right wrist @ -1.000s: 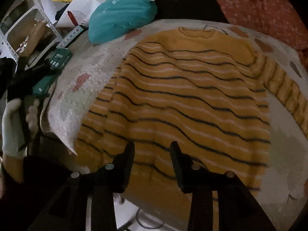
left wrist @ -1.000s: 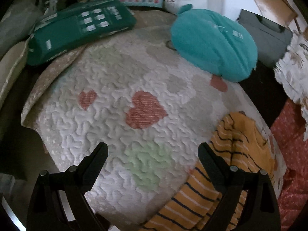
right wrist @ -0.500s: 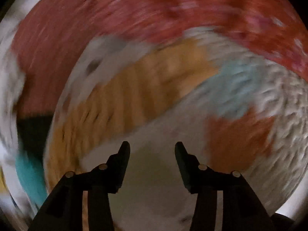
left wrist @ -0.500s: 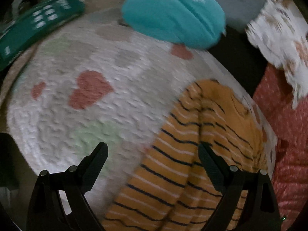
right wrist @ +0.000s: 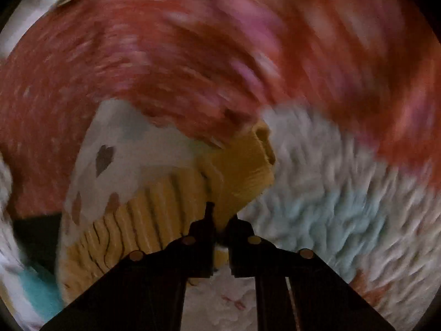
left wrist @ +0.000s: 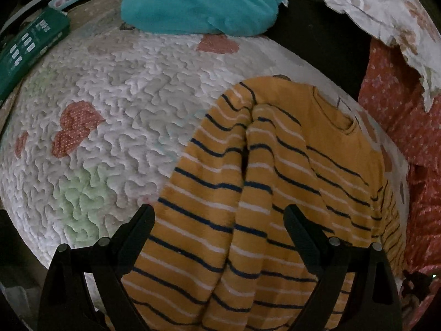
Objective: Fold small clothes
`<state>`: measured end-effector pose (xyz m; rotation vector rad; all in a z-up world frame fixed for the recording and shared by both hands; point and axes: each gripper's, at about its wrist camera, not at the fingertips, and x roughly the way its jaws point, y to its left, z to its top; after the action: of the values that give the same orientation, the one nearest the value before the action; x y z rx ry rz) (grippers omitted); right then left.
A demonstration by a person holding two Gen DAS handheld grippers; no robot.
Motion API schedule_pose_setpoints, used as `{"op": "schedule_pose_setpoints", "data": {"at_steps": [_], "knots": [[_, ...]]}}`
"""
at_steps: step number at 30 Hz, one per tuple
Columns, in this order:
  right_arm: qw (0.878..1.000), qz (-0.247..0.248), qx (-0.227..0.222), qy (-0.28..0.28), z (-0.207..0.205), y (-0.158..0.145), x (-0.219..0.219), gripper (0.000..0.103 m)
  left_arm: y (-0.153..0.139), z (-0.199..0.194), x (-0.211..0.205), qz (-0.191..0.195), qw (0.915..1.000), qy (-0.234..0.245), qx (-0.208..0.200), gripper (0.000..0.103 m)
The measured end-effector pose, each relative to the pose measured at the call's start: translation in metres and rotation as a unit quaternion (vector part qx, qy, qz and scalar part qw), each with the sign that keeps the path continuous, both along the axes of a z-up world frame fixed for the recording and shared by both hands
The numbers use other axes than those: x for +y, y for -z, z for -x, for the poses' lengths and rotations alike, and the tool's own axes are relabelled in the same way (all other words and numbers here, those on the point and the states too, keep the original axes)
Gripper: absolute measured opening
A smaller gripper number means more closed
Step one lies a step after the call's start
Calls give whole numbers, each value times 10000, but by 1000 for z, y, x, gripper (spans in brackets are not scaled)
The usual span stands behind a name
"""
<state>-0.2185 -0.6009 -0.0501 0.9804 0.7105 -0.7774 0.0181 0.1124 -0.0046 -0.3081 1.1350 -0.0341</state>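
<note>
Since the striped sweater (left wrist: 275,193) spread on the quilt (left wrist: 110,110) is judged soft, light knit, its sleeve cuff is pinched by the closed right gripper (right wrist: 220,220), while the left gripper (left wrist: 219,215) is held wide open, empty, above it.

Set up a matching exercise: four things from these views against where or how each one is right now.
Things:
1. sweater
2. teal cushion
3. green box
4. left gripper

States:
a. at the quilt's left edge
b. at the quilt's far edge
c. open above a striped sleeve
d. spread out, one sleeve folded over its front

Pairs: 1-d, 2-b, 3-a, 4-c
</note>
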Motion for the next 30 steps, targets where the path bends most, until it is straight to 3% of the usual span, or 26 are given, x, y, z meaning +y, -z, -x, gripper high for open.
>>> {"op": "schedule_pose_setpoints", "data": {"at_steps": [2,5,7,10,14,19,27,30], "knots": [[9965,587,67,-592,-26,-35,22,8,-1,-2,11,94,9999,-139,3,94],[9847,905,-235,-1472,-69,-75,70,8,-2,-2,27,267,9990,-349,14,94],[9707,908,-514,-2163,-102,-93,114,8,-3,0,37,341,9982,-497,9,94],[9380,760,-832,-3279,-161,-107,203,8,-6,1,55,455,9965,-698,-16,94],[8979,547,-882,-4278,-222,-99,313,8,-8,2,79,602,9940,-914,-35,94],[8600,412,-684,-5040,-271,-72,421,8,-8,2,107,883,9889,-1198,-31,94],[8313,357,-225,-5542,-319,-28,498,8,-9,-1,128,1108,9847,-1345,-53,94],[8202,563,38,-5693,-325,-19,515,16,-8,-1,130,1125,9843,-1357,-51,94]]}}
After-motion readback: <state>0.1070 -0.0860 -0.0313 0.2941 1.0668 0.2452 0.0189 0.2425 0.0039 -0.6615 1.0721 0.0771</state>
